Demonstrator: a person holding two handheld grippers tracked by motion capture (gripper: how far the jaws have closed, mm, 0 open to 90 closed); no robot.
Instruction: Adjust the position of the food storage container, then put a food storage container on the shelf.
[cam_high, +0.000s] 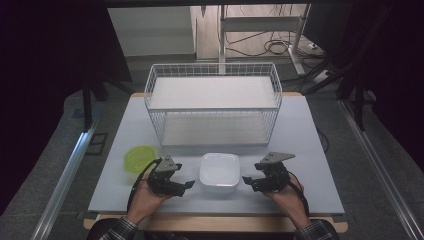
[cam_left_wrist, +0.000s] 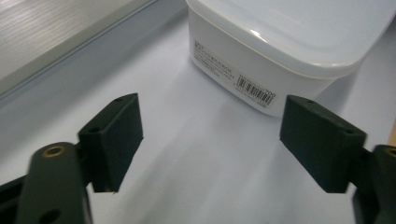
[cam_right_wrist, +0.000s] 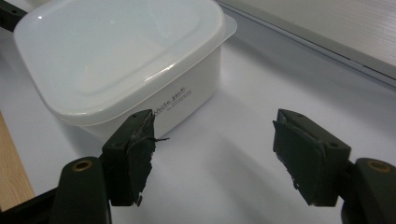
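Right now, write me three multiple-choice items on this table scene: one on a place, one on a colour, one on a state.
1. Where does the white container stand?
A. Inside the wire basket
B. On the table between the two hand-held grippers
C. On top of the green lid

2. What colour is the lid lying left of the container?
A. Green
B. Red
C. Black

3. How do the jaws of the left hand-held gripper stand?
A. Shut on the container
B. Shut on nothing
C. Open, holding nothing

Answers:
1 B: the high view shows it in front of the wire basket, with the left hand-held gripper at one side and the right hand-held gripper at the other.
2 A: it is bright yellow-green.
3 C: the left gripper view shows a wide gap with bare table between them.
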